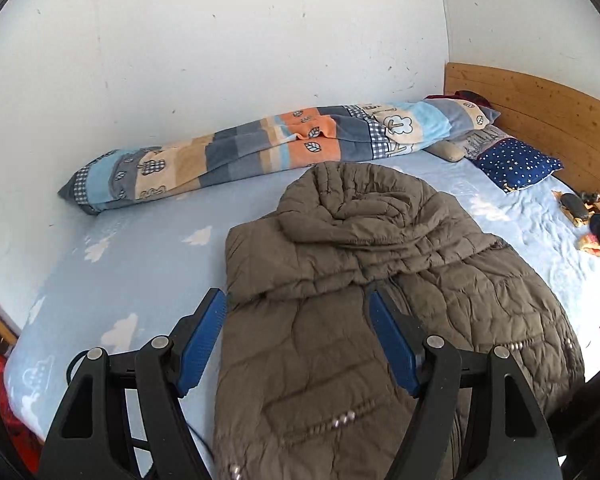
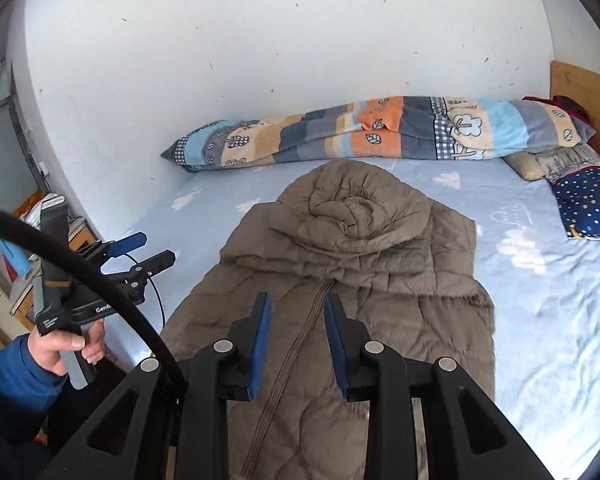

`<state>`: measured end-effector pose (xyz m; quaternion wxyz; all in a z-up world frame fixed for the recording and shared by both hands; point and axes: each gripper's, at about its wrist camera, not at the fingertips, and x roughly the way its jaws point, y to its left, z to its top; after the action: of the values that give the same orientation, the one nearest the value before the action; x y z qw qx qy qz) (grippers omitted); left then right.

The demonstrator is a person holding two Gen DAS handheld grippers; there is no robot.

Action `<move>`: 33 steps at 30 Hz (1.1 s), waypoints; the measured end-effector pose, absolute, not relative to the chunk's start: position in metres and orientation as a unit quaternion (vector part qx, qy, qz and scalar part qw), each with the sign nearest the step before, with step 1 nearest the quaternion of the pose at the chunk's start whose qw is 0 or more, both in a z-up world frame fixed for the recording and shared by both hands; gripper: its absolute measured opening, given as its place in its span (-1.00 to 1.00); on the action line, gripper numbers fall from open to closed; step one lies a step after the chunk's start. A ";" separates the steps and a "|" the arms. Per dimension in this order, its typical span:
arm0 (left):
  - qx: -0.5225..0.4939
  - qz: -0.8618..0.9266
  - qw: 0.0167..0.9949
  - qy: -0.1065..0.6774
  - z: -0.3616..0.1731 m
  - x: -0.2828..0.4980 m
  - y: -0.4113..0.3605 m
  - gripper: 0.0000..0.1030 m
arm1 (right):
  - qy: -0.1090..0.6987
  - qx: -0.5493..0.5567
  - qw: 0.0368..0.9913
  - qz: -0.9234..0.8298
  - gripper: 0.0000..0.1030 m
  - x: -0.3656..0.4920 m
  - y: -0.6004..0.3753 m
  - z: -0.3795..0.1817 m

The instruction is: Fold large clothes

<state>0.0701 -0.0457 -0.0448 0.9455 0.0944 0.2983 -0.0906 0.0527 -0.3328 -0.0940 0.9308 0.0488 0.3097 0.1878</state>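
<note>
A large brown quilted hooded coat (image 1: pixel 360 272) lies on the light blue bed sheet (image 1: pixel 140 264), hood toward the wall, sides folded in over the middle. My left gripper (image 1: pixel 296 300) is open and empty, held above the coat's left part. In the right wrist view the coat (image 2: pixel 340 264) shows its zipper running down the middle. My right gripper (image 2: pixel 296 304) is open and empty, above the zipper line. The left gripper also shows in the right wrist view (image 2: pixel 152 250), held in a hand left of the coat.
A rolled patterned blanket (image 1: pixel 268 152) lies along the wall. A starry blue pillow (image 1: pixel 516 164) and a wooden headboard (image 1: pixel 540 108) are at the right. Small items (image 1: pixel 588 216) lie at the right bed edge. Shelves with clutter (image 2: pixel 32 216) stand left of the bed.
</note>
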 end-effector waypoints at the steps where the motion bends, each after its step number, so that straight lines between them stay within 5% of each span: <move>1: 0.096 -0.089 0.946 0.296 -0.043 0.060 -0.043 0.42 | 0.307 0.046 0.932 0.188 -0.42 0.043 -0.334 -0.093; 22: 0.004 -0.015 0.925 0.379 -0.103 0.007 0.039 0.43 | 0.337 0.069 0.926 0.156 -0.39 -0.025 -0.338 -0.142; 33: -0.118 0.008 0.857 0.502 -0.176 0.022 0.107 0.43 | 0.448 0.088 0.876 0.156 -0.39 0.018 -0.313 -0.239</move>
<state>0.0221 0.1071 -0.1762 0.8569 -0.1176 0.5018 0.0082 0.0178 -0.3131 -0.2393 0.8757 0.0881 0.4483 0.1565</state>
